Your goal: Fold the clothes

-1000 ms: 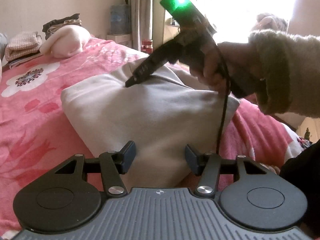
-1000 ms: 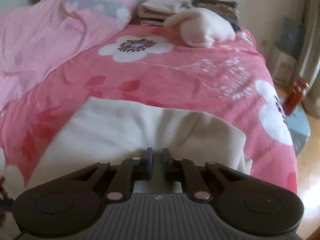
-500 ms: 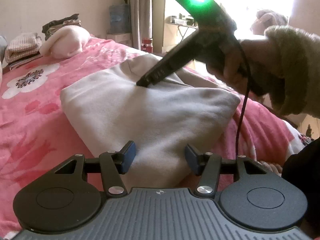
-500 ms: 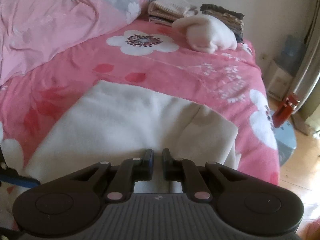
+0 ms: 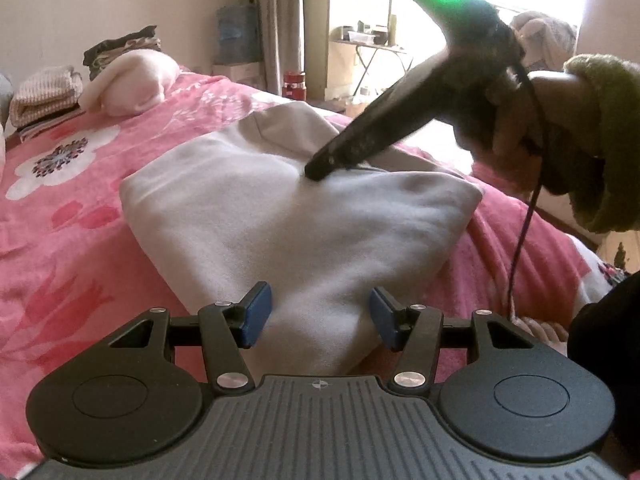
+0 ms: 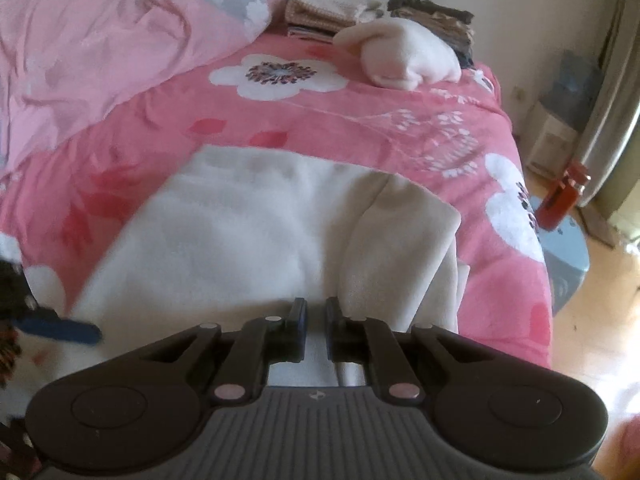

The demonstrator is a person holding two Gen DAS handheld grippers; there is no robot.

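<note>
**Cream garment flat on bed, 2 grippers over it**

A folded cream fleece garment (image 5: pixel 288 216) is seen lying on the pink flowered bedspread (image 5: pixel 60 240), near the bed's edge on the window side. A 2nd layer or sleeve (image 6: pixel 400 248) is folded along its right side in the right wrist view.

L gripper (image 5: pixel 318 316) is held low over the near end of the garment, blue pads (image 5: pixel 256 312) set about half apart. Cloth is seen btwn them, but no pad is pressed on it; nothing is gripped.

R gripper (image 6: pixel 316 328) is closed to a thin slit, w/ nothing visibly pinched btwn the pads. In the left wrist view its tip (image 5: pixel 320 168) is pointed down at the garment's far part, at or just above the surface; contact can't be told. It is carried by a hand (image 5: pixel 512 128) in an olive knit sleeve (image 5: pixel 600 140), green light lit on top.

At the bed's far end a rolled pale-pink fleece bundle (image 6: pixel 408 60) is noted, w/ 2 folded stacks just behind: a beige knit 1 (image 6: pixel 324 10) and a dark patterned 1 (image 6: pixel 436 16). A crumpled pink duvet (image 6: pixel 100 52) is piled beside them.
</note>
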